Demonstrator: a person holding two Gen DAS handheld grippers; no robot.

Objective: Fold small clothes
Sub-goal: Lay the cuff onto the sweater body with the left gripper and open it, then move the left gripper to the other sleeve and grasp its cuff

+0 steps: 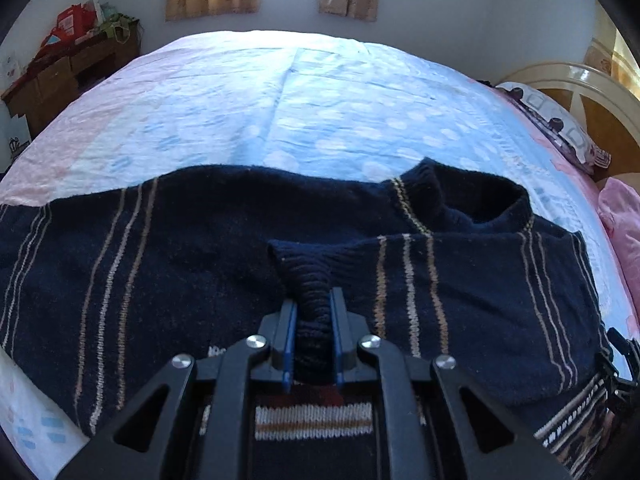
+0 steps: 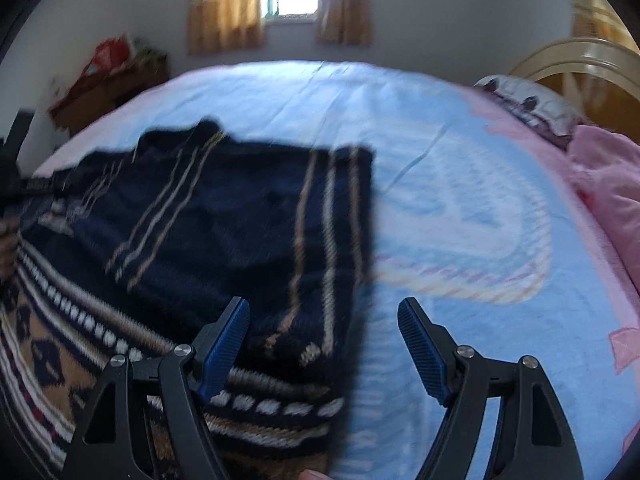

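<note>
Left gripper pinches sideways-lying sweater's cuff.

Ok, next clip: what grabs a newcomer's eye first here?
The dark navy sweater with tan stripes, spread across the near part of the light blue bed. Next, the left hand-held gripper shut on a bunched ribbed cuff over the sweater's middle. The right hand-held gripper hangs open above the sweater's right edge.

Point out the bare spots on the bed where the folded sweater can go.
Free: the blue sheet beyond the sweater, toward the window; and the sheet right of the sweater's edge, under the open right gripper, up to the pink bedding. Crowded: around the left gripper, which pinches a ribbed cuff.
</note>
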